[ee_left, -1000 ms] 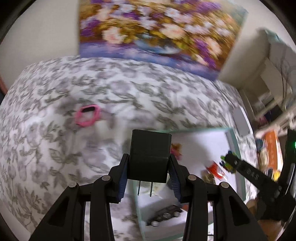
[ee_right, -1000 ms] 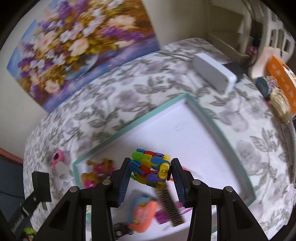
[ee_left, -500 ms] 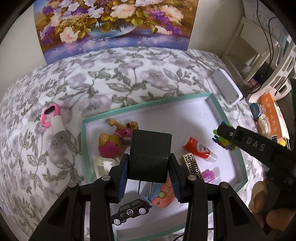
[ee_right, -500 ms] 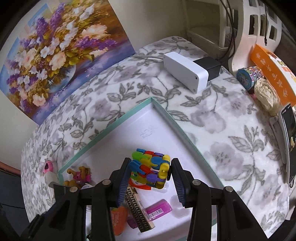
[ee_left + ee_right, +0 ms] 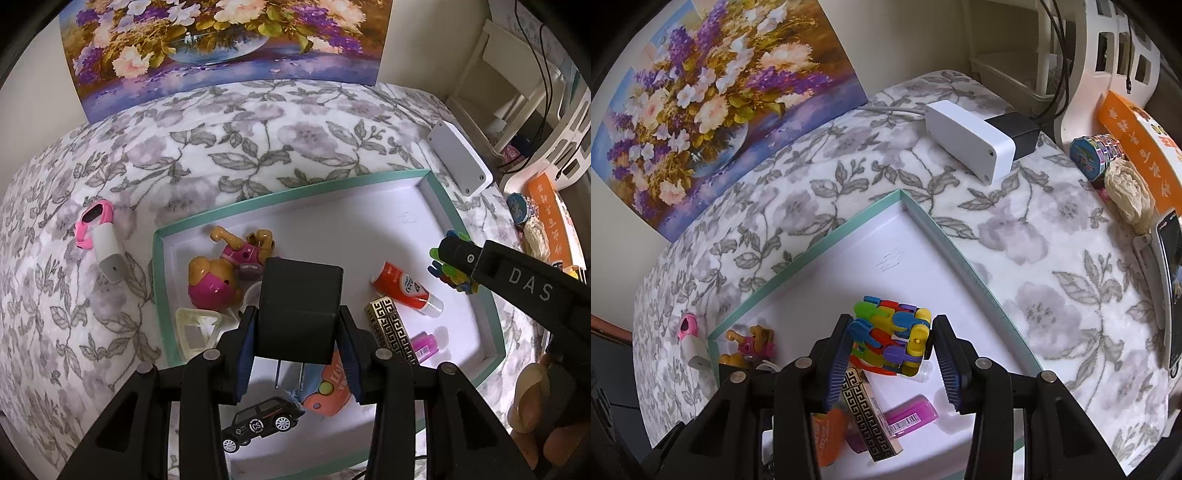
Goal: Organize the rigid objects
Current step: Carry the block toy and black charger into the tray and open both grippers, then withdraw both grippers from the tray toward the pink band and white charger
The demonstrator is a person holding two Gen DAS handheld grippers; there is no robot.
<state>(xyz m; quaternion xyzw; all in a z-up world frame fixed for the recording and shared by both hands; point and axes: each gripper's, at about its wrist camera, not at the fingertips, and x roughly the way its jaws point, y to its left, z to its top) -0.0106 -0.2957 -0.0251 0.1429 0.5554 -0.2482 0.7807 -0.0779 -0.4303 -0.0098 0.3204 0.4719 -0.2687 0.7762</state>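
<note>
Surface: bed or table under a grey-and-white floral cover. Directly on it: shallow white tray with teal rim, central; pink-and-white handheld device, left of the tray, apart from it; white rectangular box beyond the tray's far right corner, a black adapter touching its end; floral painting standing at the far edge.

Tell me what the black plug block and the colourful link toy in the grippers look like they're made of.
Black plug block: apparently matte moulded plastic with dull, even faces; two thin shiny prongs look metal. Colourful link toy: likely glossy hard plastic, with bright solid colours and small highlights.
</note>
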